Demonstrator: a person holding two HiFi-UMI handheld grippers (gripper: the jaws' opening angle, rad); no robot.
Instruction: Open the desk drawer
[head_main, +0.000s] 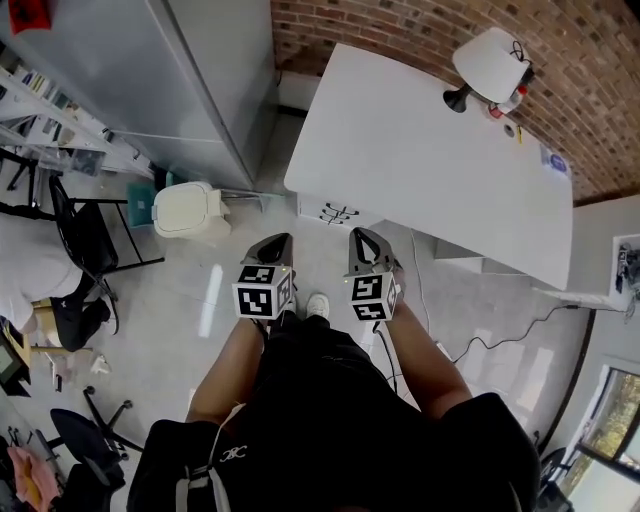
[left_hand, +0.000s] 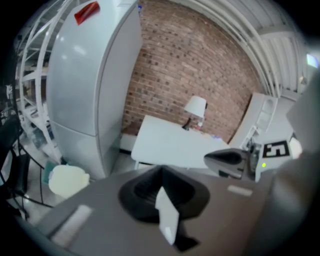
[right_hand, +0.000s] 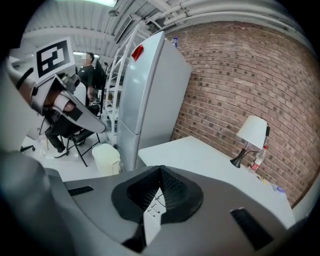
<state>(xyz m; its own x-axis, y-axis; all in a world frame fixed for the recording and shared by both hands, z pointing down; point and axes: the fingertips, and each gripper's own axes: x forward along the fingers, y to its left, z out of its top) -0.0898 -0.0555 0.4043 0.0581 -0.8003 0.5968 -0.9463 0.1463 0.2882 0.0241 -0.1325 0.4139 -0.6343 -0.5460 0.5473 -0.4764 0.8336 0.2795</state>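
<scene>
The white desk (head_main: 430, 150) stands ahead of me against the brick wall. Its white drawer front (head_main: 340, 212), marked with a black squiggle, faces me under the near left corner. My left gripper (head_main: 276, 240) and right gripper (head_main: 361, 236) are held side by side at waist height, short of the drawer and touching nothing. In both gripper views the jaws meet at the tips, left gripper (left_hand: 161, 171) and right gripper (right_hand: 161, 171), with nothing held. The desk (right_hand: 210, 160) lies beyond them. A sliver of the drawer front (right_hand: 151, 212) shows behind the right jaws.
A tall grey cabinet (head_main: 170, 80) stands left of the desk, a cream lidded bin (head_main: 190, 212) at its foot. A lamp (head_main: 490, 65) and bottle sit at the desk's far end. A black chair (head_main: 85, 235) stands at left. A cable (head_main: 500, 335) trails on the floor at right.
</scene>
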